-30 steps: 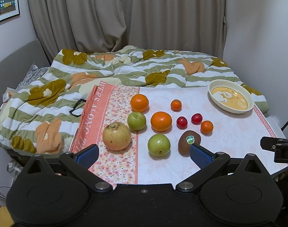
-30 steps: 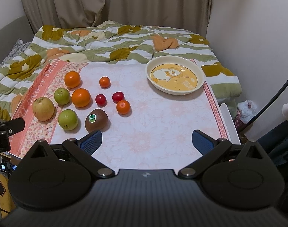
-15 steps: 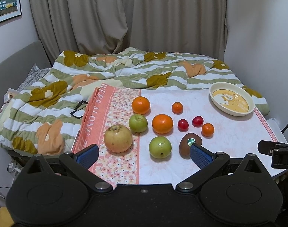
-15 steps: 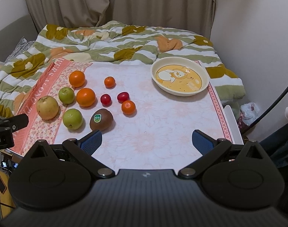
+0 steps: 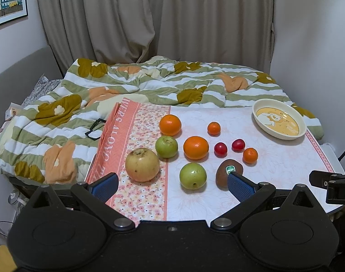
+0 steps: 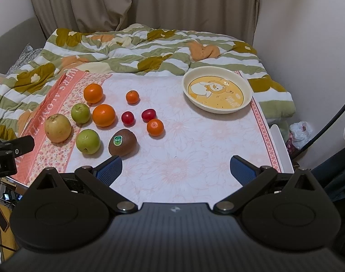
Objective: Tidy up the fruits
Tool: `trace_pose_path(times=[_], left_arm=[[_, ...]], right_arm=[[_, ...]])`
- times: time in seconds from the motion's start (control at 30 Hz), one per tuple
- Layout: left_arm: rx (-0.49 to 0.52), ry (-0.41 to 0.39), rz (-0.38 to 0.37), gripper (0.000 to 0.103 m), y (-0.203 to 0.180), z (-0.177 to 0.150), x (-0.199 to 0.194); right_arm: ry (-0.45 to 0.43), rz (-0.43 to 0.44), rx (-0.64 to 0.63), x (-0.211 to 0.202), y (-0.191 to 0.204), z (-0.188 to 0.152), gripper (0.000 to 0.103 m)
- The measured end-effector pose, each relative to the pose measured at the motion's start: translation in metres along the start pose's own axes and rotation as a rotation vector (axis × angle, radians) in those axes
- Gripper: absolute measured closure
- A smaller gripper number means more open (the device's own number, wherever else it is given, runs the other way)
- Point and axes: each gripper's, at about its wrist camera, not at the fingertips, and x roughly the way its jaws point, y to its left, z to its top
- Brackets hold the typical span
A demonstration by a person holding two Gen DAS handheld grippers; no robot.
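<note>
Fruits lower in view, bare tablecloth rightward

We look from the near edge of the table, both cameras raised, tilted down toward the bed. Left view sits nearer the left corner, right view nearer the right. Both share the kiwi and dish.
</note>
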Motion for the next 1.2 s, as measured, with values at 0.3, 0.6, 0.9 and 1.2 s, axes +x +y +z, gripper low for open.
trace_pose_path(times=[0.3,0.6,0.9,1.2], left_arm=[[-0.001,0.000,0.000,0.000,0.0005,-0.0002,0.0003],[0.000,0.001,0.001,0.000,0.0014,-0.0004,0.0004],[-0.005,0.000,0.006,0.000,0.0009,-0.0021,0.0011],[-0.007,-0.001,0.013,0.000,-0.0077,0.0018,-0.0078]], right_arm=[[0.001,-0.001,-0.001,0.0003,-0.0003,0.0002,0.000],[0.001,0.000,-0.002,0.0003,-0.0006,0.0008,0.000],[-0.002,0.000,-0.001,0.0000,-0.0008,0.0003,0.000],[0.001,0.020,-0.002,-0.0034,-0.0025,0.0041,0.000]])
